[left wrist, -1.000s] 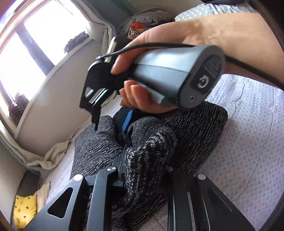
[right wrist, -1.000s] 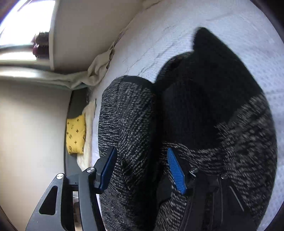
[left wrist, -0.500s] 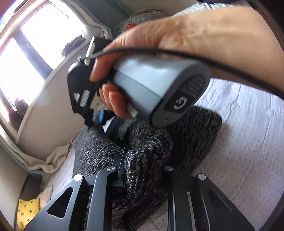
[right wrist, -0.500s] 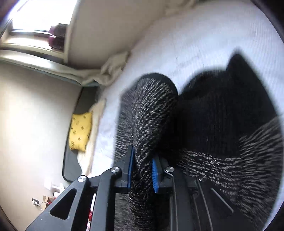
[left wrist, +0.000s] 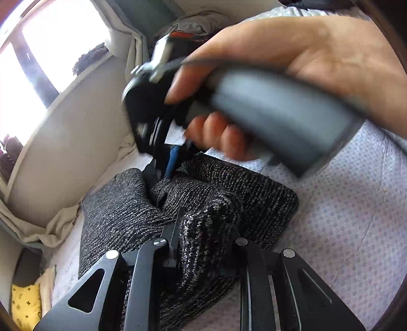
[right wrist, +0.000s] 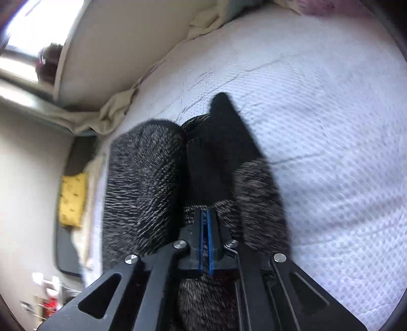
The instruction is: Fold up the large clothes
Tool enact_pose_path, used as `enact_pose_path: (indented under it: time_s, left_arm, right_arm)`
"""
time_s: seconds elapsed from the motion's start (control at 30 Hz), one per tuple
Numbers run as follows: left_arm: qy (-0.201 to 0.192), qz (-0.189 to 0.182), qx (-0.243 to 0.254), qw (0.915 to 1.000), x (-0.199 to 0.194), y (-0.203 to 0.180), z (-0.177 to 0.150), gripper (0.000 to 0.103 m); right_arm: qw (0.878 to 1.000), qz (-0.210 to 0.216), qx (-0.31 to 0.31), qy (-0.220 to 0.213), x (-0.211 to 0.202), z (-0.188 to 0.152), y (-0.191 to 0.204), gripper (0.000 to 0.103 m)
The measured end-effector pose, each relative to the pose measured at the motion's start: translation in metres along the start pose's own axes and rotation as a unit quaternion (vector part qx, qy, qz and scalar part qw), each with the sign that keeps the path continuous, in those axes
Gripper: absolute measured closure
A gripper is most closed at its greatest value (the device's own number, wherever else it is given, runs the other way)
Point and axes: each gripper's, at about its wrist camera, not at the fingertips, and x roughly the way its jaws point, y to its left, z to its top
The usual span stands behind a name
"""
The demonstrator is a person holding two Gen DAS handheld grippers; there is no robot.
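Observation:
A dark grey and black knitted sweater (left wrist: 122, 211) lies bunched on the bed; it also shows in the right wrist view (right wrist: 142, 188). My left gripper (left wrist: 203, 244) is shut on a thick fold of the sweater at its near edge. My right gripper (right wrist: 206, 224) has its blue pads pressed together just above the knit, with no cloth seen between them. In the left wrist view the right gripper (left wrist: 173, 160) hangs over the sweater's far fold, held by a hand (left wrist: 305, 66).
The bed has a white dotted cover (left wrist: 351, 219), also in the right wrist view (right wrist: 318, 107). A pale wall and window ledge (left wrist: 63, 127) run along its far side. A yellow cushion (right wrist: 72, 198) lies off the bed's end. More clothes (left wrist: 193, 23) are piled behind.
My right gripper closed on a sweater fold, then pulled up and back; its pads now meet with no cloth between them. The left gripper kept its grip and barely moved.

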Motion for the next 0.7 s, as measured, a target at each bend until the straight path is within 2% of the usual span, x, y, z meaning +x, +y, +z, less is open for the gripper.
enact_pose_path:
  time_s: [0.03, 0.1, 0.13, 0.27, 0.33, 0.37, 0.4, 0.43, 0.57, 0.7]
  left_arm:
    - [-0.001, 0.002, 0.0, 1.0, -0.001, 0.001, 0.001, 0.08]
    - [-0.004, 0.006, 0.001, 1.0, -0.004, 0.0, 0.002, 0.08]
    - [-0.004, 0.006, -0.001, 1.0, -0.005, 0.0, 0.002, 0.08]
    - [-0.003, 0.006, -0.012, 0.9999, -0.011, 0.002, 0.005, 0.08]
    - [-0.003, 0.007, -0.008, 0.9999, -0.013, 0.002, 0.006, 0.08]
    - [-0.002, 0.019, -0.016, 0.9997, -0.013, -0.001, 0.007, 0.08]
    - [-0.002, 0.02, -0.011, 0.9997, -0.013, -0.003, 0.008, 0.08]
    - [-0.003, 0.022, -0.006, 0.9997, -0.015, -0.005, 0.009, 0.08]
    - [-0.013, 0.03, 0.008, 0.9994, -0.017, -0.011, 0.019, 0.08]
    - [-0.046, 0.025, 0.005, 0.9986, -0.024, -0.02, 0.035, 0.08]
  right_arm:
    - [1.0, 0.011, 0.01, -0.004, -0.008, 0.001, -0.005, 0.087]
    - [1.0, 0.003, 0.016, -0.008, -0.019, 0.002, -0.01, 0.04]
    - [1.0, 0.005, 0.016, 0.0, -0.019, 0.002, -0.011, 0.037]
    - [0.998, 0.033, 0.01, 0.045, -0.001, -0.003, -0.007, 0.037]
    - [0.999, 0.034, -0.006, 0.038, 0.007, -0.006, 0.003, 0.04]
    - [0.999, 0.036, -0.016, 0.024, 0.008, -0.006, 0.008, 0.05]
    - [0.999, 0.039, -0.02, 0.012, 0.009, -0.006, 0.013, 0.077]
    - [0.998, 0.048, -0.026, 0.005, 0.011, -0.005, 0.018, 0.094]
    - [0.996, 0.042, -0.071, -0.019, 0.002, -0.007, 0.035, 0.098]
    - [0.991, 0.066, -0.086, -0.076, -0.042, -0.002, 0.039, 0.098]
